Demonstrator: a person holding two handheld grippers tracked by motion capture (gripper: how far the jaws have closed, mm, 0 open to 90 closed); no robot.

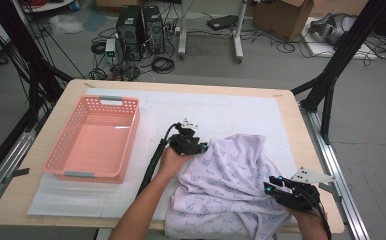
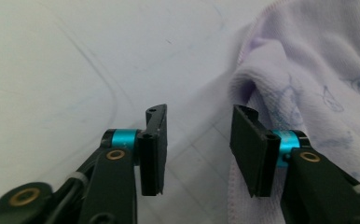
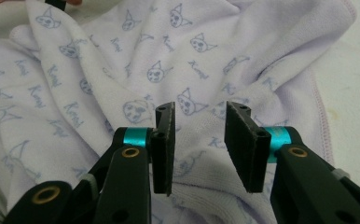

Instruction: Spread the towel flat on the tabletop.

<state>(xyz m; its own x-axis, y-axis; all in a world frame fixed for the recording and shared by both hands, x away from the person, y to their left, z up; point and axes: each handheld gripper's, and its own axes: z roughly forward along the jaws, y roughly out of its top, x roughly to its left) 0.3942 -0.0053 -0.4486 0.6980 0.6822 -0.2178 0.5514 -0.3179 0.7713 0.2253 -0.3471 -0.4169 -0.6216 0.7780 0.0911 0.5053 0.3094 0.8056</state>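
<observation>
A pale lilac towel [image 1: 226, 190] printed with small blue cat faces lies crumpled on the right half of the table and hangs over the front edge. My left gripper [image 1: 204, 146] rests at the towel's upper left corner, open, with a rolled hem of the towel [image 2: 280, 79] just to the right of its jaws and bare white mat between them. My right gripper [image 1: 268, 188] is at the towel's lower right part, open, hovering over the printed towel [image 3: 169, 60] with nothing between its jaws.
A pink plastic basket [image 1: 95, 137] stands empty on the left of the white mat [image 1: 221, 107]. The wooden table edge [image 1: 293, 115] runs along the right. Computers, cables and boxes lie on the floor beyond the table.
</observation>
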